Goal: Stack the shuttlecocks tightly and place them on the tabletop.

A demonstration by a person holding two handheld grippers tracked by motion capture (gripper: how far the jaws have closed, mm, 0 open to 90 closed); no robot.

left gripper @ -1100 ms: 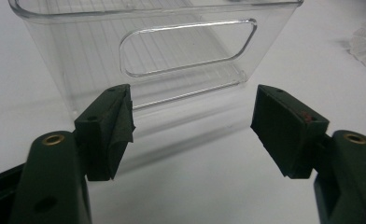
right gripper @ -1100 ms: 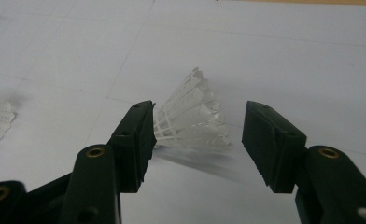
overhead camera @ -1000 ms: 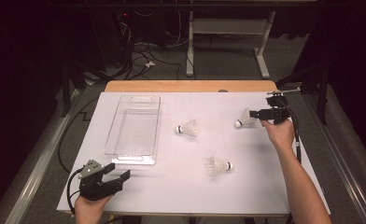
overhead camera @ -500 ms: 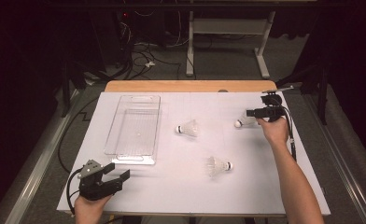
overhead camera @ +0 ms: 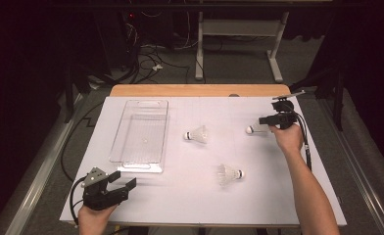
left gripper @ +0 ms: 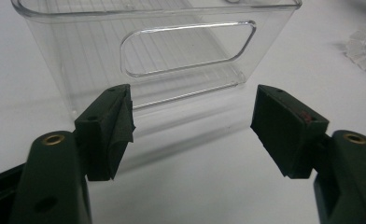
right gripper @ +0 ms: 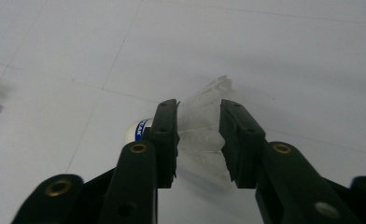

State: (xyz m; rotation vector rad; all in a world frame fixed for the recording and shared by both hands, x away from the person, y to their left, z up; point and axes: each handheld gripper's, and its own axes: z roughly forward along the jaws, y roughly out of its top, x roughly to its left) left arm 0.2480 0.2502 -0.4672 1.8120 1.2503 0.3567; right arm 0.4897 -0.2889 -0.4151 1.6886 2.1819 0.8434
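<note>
While the right gripper [right gripper: 197, 140] has just been closing on the shuttlecock [right gripper: 195, 126] at the table's [overhead camera: 278, 205] far right (left gripper [left gripper: 193, 126] wide, idle by the clear bin [left gripper: 162, 46]), squeezing could crush its skirt

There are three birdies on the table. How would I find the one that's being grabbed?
Start at the white table and go to its far right side, away from the clear plastic bin on the left. There the right tool has just been closing on a shuttlecock, its jaws around the white skirt. The other two shuttlecocks lie loose nearer the middle with nothing touching them.
</note>
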